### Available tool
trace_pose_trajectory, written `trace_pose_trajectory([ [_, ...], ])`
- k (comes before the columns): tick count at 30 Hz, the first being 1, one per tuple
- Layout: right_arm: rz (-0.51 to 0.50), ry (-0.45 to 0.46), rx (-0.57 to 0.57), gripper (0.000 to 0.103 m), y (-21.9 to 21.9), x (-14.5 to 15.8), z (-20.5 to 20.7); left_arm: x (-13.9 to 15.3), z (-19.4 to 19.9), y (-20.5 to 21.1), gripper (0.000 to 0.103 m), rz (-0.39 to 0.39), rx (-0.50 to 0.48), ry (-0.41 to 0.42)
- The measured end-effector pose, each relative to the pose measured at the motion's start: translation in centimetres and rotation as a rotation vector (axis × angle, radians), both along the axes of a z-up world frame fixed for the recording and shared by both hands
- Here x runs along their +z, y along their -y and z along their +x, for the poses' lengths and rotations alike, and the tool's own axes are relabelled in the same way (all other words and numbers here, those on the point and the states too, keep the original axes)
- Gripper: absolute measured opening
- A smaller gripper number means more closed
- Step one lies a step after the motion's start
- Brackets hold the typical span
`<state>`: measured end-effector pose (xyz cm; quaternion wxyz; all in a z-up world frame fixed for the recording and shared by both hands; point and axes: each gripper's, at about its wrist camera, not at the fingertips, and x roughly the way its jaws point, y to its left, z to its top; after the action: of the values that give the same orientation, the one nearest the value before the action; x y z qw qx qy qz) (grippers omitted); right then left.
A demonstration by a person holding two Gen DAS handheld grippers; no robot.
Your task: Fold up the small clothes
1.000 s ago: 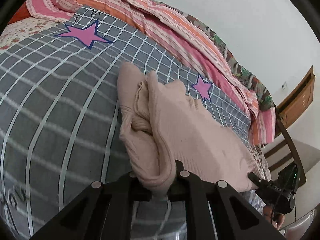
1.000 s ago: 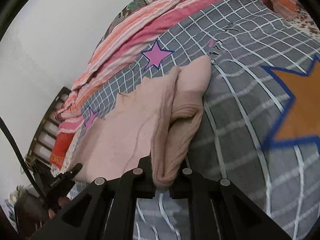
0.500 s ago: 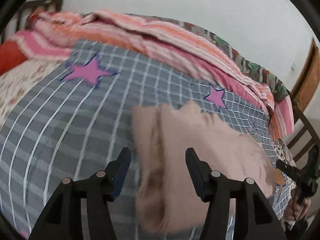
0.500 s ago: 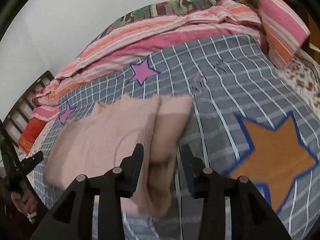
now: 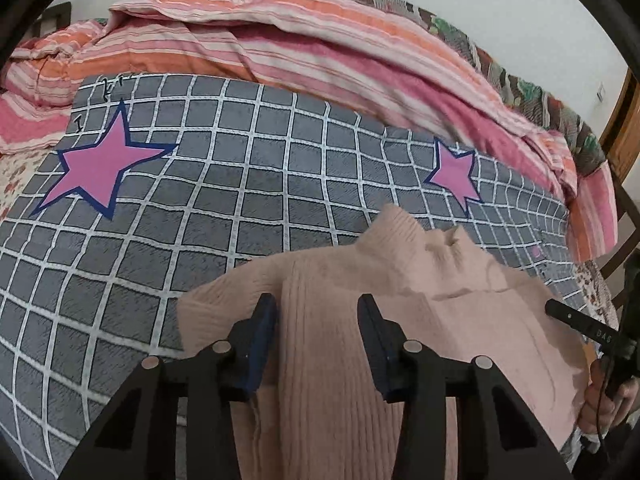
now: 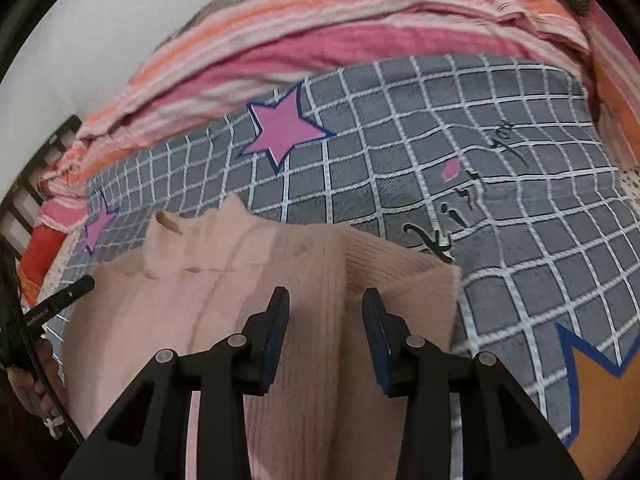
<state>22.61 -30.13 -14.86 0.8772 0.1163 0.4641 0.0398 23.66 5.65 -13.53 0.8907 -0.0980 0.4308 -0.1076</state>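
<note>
A pale pink ribbed sweater [image 5: 400, 280] lies flat on the bed, collar pointing away and a sleeve folded in on each side. My left gripper [image 5: 316, 304] hovers over its left folded sleeve. The jaws stand apart and are closing; knit shows in the gap below them, but the pads do not press on it. In the right wrist view the sweater [image 6: 240, 272] lies under my right gripper [image 6: 326, 296], which is open above the right folded sleeve and holds nothing. Each view also shows the other gripper's finger at its edge.
A grey checked bedspread [image 5: 240, 200] with pink stars covers the bed. An orange star [image 6: 600, 400] is printed at the near right. A bunched pink and orange striped quilt [image 5: 320, 48] runs along the far side by the wall. A wooden bed frame [image 5: 616, 120] stands at right.
Both grippers were shut on bunched sweater edges a second ago. They have let go, opened and drawn back, and the sweater now lies spread flat with its sides folded in.
</note>
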Motion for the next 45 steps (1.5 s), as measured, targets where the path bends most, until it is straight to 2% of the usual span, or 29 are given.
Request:
trace_pose_trajectory([
  [2,-0.004,-0.035,0.01,0.034,-0.3,-0.8,1.0,-0.3,0.2,0.1,0.012,0.0,-0.001,-0.008],
  [3,-0.004,-0.042,0.018,0.014,-0.4,-1.1,1.3,-0.4,0.3,0.1,0.007,-0.01,-0.011,-0.009],
  [4,-0.006,-0.042,0.028,0.006,-0.5,-1.3,1.4,-0.2,0.3,0.0,0.007,-0.02,-0.012,0.001],
  [6,-0.006,-0.002,0.057,0.006,-0.8,-0.7,1.2,0.9,-0.2,-0.6,0.007,-0.063,-0.003,0.074],
  [7,-0.003,0.053,0.063,0.006,-0.7,0.1,0.7,1.5,-0.4,-0.8,0.007,-0.082,-0.003,0.104],
  [9,0.025,0.126,0.071,0.005,-0.2,1.3,0.0,2.2,-0.1,-0.9,0.007,-0.07,0.014,0.121],
  [11,0.019,0.113,0.038,0.005,0.5,1.0,0.3,1.6,1.0,-0.6,0.007,-0.014,0.037,0.074],
  [14,-0.024,-0.016,-0.013,0.005,0.9,-1.7,1.9,-0.7,2.4,-0.1,0.007,0.016,0.041,-0.038],
  [16,-0.051,-0.019,-0.016,0.007,0.6,-2.5,1.7,-1.6,2.5,0.0,0.01,0.027,0.04,-0.074],
  [20,-0.093,0.026,-0.028,0.018,-0.1,-0.3,0.8,-0.7,1.2,-0.9,0.016,-0.018,0.025,-0.053],
  [22,-0.106,0.067,-0.018,0.028,-0.8,1.0,0.2,0.0,0.4,-1.5,0.031,-0.033,0.031,-0.034],
  [23,-0.112,0.079,0.002,0.029,-1.5,1.6,0.2,0.4,-0.2,-1.9,0.036,-0.046,0.034,-0.018],
  [25,-0.142,0.095,0.048,0.03,-2.9,2.0,0.5,0.9,-1.1,-2.7,0.052,-0.076,0.031,0.011],
  [26,-0.177,0.089,0.054,0.03,-3.7,1.8,0.9,1.1,-1.6,-3.1,0.055,-0.084,0.034,0.026],
  [28,-0.24,0.03,0.03,0.03,-4.2,0.3,1.9,1.4,-2.6,-3.9,0.056,-0.085,0.048,0.04],
  [30,-0.238,-0.063,-0.013,0.027,-3.7,-1.4,2.6,1.3,-3.3,-4.5,0.056,-0.08,0.056,0.036],
  [32,-0.212,-0.045,-0.034,0.027,-3.6,-1.1,2.0,1.1,-4.0,-5.5,0.056,-0.092,0.058,0.034],
  [35,-0.163,0.02,0.0,0.03,-5.0,1.1,0.2,0.7,-4.9,-6.6,0.056,-0.121,0.066,0.031],
  [37,-0.127,0.062,0.037,0.044,-6.9,2.4,-1.1,0.2,-5.3,-7.2,0.056,-0.159,0.067,0.021],
  [39,-0.115,0.094,0.088,0.046,-9.1,3.1,-2.4,-0.6,-5.8,-7.7,0.056,-0.2,0.062,-0.005],
  [42,-0.119,0.09,0.157,0.046,-12.7,2.4,-3.1,-1.2,-6.7,-8.4,0.057,-0.218,0.057,-0.013],
  [45,-0.201,0.022,0.174,0.046,-15.6,-0.2,-2.4,-1.8,-8.0,-9.1,0.057,-0.219,0.064,-0.01],
])
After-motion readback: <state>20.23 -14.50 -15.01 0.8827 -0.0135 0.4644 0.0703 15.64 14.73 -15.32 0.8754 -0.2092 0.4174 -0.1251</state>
